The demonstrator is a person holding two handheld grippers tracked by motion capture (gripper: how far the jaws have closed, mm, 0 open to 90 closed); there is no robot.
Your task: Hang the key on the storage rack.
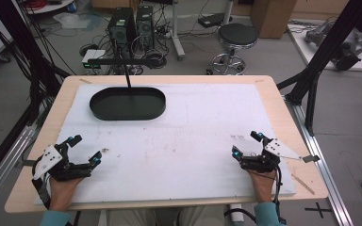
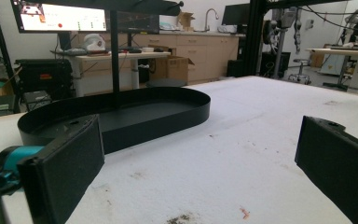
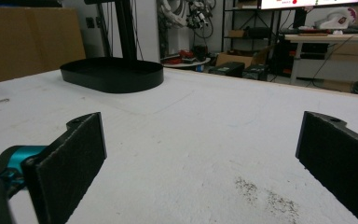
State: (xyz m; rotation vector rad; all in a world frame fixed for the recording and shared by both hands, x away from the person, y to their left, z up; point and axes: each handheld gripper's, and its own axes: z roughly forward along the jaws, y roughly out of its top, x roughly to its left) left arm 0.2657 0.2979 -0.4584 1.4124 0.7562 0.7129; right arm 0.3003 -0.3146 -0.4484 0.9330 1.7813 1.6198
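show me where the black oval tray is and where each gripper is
black oval tray point(image 1: 104, 114), high view, on its near rim.
left gripper point(image 1: 85, 149), high view, midway between its open fingertips.
right gripper point(image 1: 246, 143), high view, midway between its open fingertips.

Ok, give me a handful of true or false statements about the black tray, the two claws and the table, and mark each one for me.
1. The black oval tray has nothing lying in it. True.
2. The left claw is shut on the tray. False: its jaws stand wide apart over the white table cover, and the tray lies farther off, untouched.
3. The right claw is open with nothing between its jaws. True.
4. The tray sits at the near right corner of the table. False: it sits at the far left part of the white cover.
5. Both hands rest near the near edge of the table, one at each side. True.
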